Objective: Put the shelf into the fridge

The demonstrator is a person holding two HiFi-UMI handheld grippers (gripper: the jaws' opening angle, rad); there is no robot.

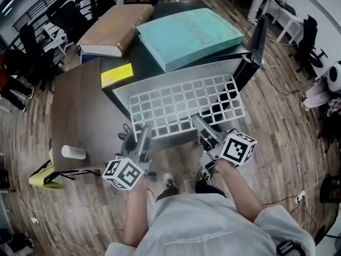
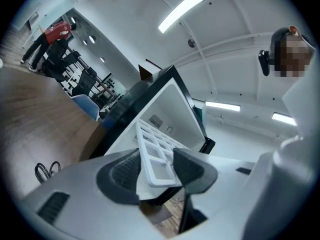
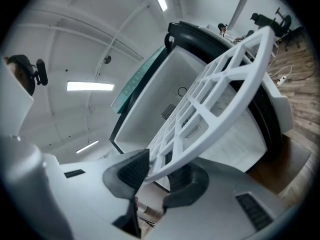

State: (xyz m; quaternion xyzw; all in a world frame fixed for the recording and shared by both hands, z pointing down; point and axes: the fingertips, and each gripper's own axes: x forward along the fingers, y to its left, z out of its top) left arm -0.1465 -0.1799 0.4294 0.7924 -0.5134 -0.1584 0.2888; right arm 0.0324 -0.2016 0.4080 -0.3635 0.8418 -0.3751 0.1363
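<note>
Our left gripper (image 1: 143,133) and right gripper (image 1: 199,121) are both clamped on the shelf's (image 1: 181,103) near edge, with its far edge at the fridge (image 1: 144,57) mouth. We'd keep it level and square and push both sides evenly so it doesn't jam.

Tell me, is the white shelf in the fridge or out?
Mostly out. The shelf juts from the fridge opening, its near edge clamped by the left gripper and right gripper.

On the fridge (image 1: 143,56) lie books (image 1: 114,28); before its opening, the shelf (image 1: 184,104).
</note>
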